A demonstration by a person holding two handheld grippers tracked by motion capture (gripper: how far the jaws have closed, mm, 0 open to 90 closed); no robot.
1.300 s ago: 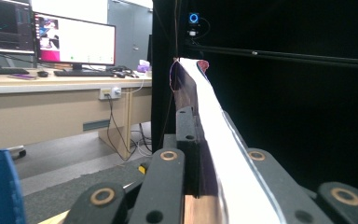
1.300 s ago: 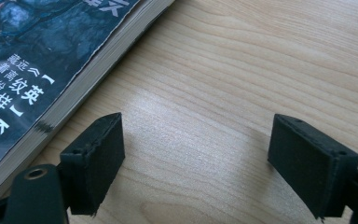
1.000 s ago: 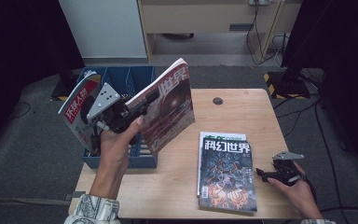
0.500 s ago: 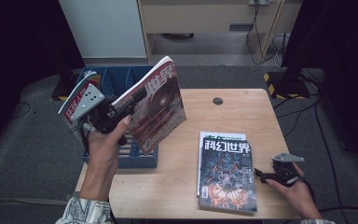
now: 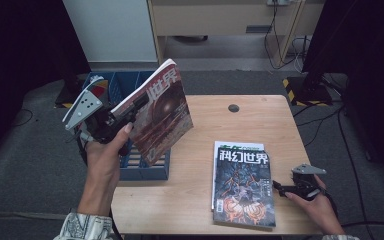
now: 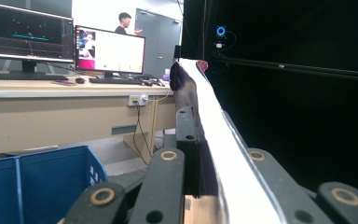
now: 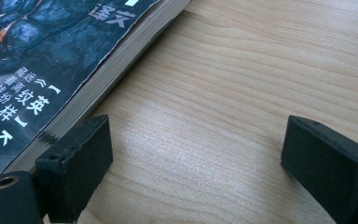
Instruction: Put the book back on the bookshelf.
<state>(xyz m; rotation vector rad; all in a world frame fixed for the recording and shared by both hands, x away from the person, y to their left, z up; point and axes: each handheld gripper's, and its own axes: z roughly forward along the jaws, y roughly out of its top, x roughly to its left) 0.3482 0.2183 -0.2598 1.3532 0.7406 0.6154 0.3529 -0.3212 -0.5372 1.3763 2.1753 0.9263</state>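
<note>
The left gripper is clenched on a magazine, holding it tilted in the air above the table's left edge and the blue crate. The right gripper rests low at the near right, its jaws just opened wide with nothing between them, beside the stack of magazines lying flat on the table.

High overhead camera facing table; two close gripper-mounted cameras.

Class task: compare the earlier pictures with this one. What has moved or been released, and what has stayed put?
The left gripper, shut on the red magazine, has carried it rightward over the blue crate. The right gripper has just been opening, nothing between its jaws. The magazine stack stayed put.
</note>
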